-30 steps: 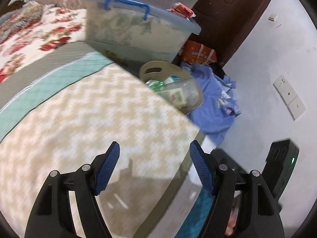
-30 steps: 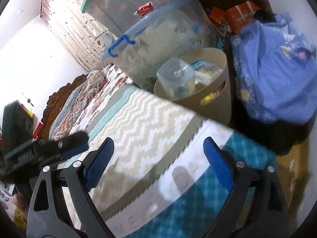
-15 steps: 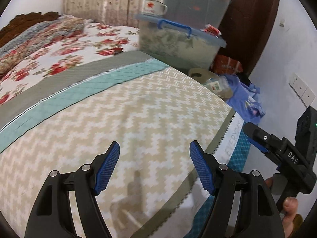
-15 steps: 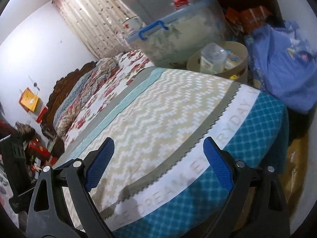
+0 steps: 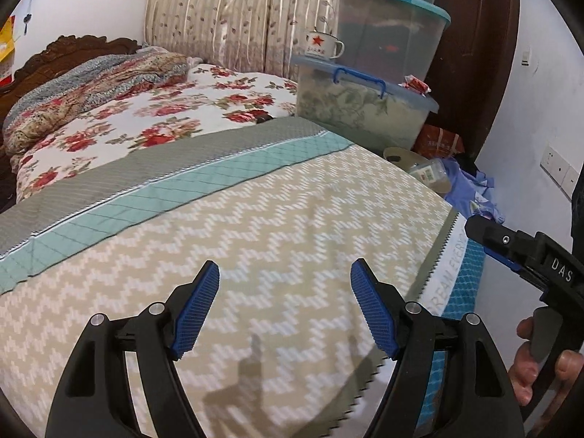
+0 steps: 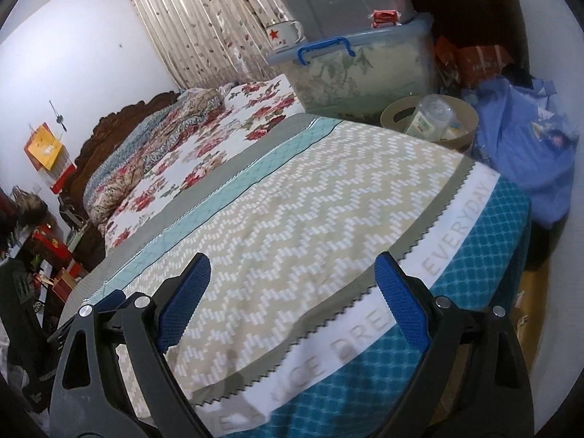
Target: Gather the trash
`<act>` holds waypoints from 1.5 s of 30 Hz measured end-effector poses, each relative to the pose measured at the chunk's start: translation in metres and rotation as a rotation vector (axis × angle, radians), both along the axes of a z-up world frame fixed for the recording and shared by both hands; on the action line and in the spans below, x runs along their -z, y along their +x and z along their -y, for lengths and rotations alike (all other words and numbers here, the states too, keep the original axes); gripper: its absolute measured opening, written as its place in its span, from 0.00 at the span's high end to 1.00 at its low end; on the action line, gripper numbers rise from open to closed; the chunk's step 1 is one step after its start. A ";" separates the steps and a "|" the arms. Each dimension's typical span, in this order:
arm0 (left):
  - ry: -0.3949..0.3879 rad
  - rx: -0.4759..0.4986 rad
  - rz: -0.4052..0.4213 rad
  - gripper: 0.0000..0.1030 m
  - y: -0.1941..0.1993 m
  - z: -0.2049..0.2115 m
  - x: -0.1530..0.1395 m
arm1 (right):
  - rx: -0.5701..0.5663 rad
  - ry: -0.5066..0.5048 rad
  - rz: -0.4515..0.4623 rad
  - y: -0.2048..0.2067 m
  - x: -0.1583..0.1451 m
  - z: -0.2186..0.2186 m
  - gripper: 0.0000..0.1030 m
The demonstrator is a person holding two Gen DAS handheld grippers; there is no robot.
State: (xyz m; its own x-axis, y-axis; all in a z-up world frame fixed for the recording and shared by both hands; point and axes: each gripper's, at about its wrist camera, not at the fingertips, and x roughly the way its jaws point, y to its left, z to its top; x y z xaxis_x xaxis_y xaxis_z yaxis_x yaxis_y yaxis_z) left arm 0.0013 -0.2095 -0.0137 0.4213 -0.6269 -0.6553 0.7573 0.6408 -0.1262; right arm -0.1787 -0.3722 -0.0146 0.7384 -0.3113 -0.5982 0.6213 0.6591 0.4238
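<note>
A round beige trash bin (image 6: 460, 135) stands on the floor past the far corner of the bed; it also shows in the left wrist view (image 5: 398, 154). A clear plastic bottle (image 6: 430, 116) and packaging lie in it; the bottle also shows in the left wrist view (image 5: 429, 172). My left gripper (image 5: 284, 304) is open and empty above the zigzag bedspread (image 5: 255, 241). My right gripper (image 6: 292, 299) is open and empty above the bed's foot edge, and it shows at the right in the left wrist view (image 5: 511, 246).
Stacked plastic storage boxes (image 5: 361, 109) with an enamel mug (image 5: 323, 45) on them stand beside the bed. A blue garment (image 6: 525, 146) and an orange bag (image 6: 478, 58) lie on the floor by the bin. A wall (image 5: 540, 102) with sockets is at right.
Both grippers have pulled back and risen away from the bin; the bin now looks small and far, and more of the bed and headboard is in view.
</note>
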 end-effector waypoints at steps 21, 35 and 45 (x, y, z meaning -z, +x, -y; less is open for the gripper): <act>0.034 0.003 0.000 0.31 0.020 -0.017 0.018 | 0.095 -0.004 -0.070 -0.004 0.005 -0.038 0.12; 0.056 -0.011 0.105 0.19 -0.031 0.001 -0.008 | 0.097 -0.002 0.038 -0.050 0.004 -0.023 0.11; 0.072 -0.039 0.152 0.08 -0.062 0.010 -0.025 | 0.081 -0.013 0.117 -0.081 -0.004 -0.016 0.04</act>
State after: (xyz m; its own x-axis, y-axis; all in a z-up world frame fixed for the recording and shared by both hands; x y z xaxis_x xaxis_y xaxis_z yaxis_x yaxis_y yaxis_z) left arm -0.0611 -0.2200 0.0113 0.5421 -0.5620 -0.6247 0.7386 0.6732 0.0352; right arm -0.2598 -0.3563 -0.0107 0.7749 -0.3799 -0.5052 0.6195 0.6150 0.4878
